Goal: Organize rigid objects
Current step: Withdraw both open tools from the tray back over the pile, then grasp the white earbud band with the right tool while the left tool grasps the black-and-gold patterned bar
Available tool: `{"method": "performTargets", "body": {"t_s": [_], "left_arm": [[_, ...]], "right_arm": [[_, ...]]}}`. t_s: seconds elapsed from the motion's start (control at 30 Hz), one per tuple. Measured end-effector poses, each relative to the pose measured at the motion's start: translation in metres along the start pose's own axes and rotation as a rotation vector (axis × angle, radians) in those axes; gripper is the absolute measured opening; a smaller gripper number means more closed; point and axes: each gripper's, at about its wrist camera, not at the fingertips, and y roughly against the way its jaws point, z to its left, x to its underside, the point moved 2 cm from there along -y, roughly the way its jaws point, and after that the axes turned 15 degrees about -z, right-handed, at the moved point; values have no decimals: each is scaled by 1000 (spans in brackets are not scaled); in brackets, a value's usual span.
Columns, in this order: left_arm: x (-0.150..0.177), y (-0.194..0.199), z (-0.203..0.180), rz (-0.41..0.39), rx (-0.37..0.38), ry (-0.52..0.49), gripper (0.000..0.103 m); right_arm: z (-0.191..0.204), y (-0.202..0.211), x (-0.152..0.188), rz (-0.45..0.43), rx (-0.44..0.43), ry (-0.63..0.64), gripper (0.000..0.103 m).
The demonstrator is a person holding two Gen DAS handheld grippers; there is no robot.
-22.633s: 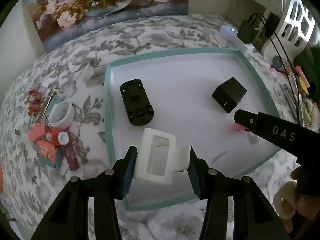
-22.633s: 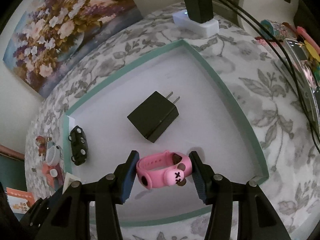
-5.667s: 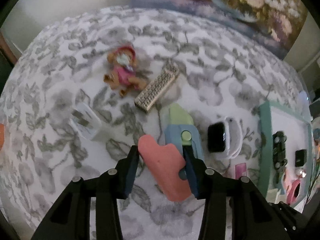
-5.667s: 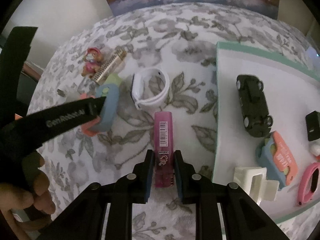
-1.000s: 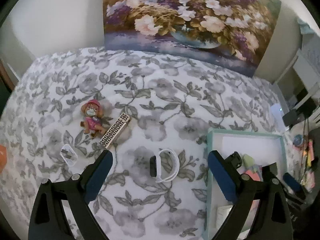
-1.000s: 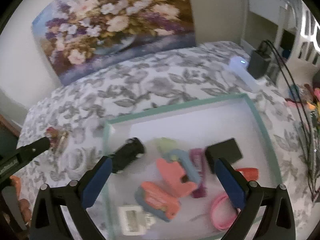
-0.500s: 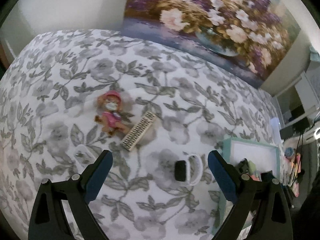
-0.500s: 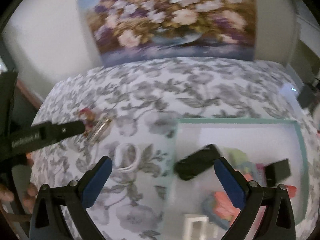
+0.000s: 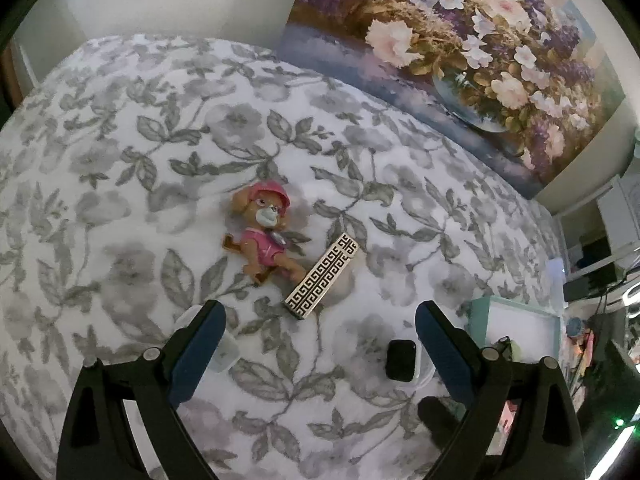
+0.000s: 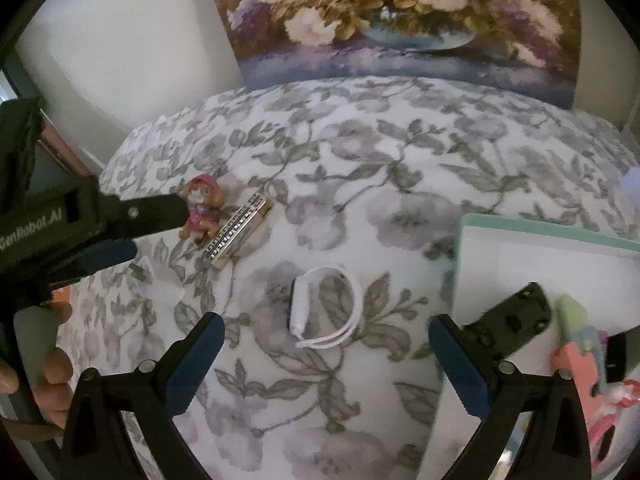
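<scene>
A bedroom at home. Shown by a floral bedspread (image 9: 168, 128), a flower painting (image 10: 400, 16) leaning on the far wall.

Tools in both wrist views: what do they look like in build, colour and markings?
Each tool is black angular plastic with two long fingers, dark blue pads inside the tips and small silver screws: left tool, right tool. From the right wrist view, the left tool's side carries pale "GenRobot.AI" lettering. No sleeve or cable shows.

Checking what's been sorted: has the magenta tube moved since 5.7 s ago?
Cannot tell from now; the tube isn't visible, though its old spot beside the watch is bare floral cloth.
</scene>
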Motion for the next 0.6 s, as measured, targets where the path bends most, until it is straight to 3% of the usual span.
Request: {"method": "performTargets", "body": {"t_s": [0.3, 0.4, 0.5, 0.6], "left_arm": [[4, -25, -1, 42, -11, -30, 93], [8, -37, -5, 67, -6, -36, 82], [11, -46, -11, 78, -9, -58, 79], [10, -50, -19, 76, 5, -78, 69]], "right_arm": [[5, -24, 4, 44, -22, -14, 82], [3, -29, 4, 52, -21, -22, 81], [0, -35, 6, 61, -23, -36, 79], [-1, -40, 7, 71, -25, -42, 76]]}}
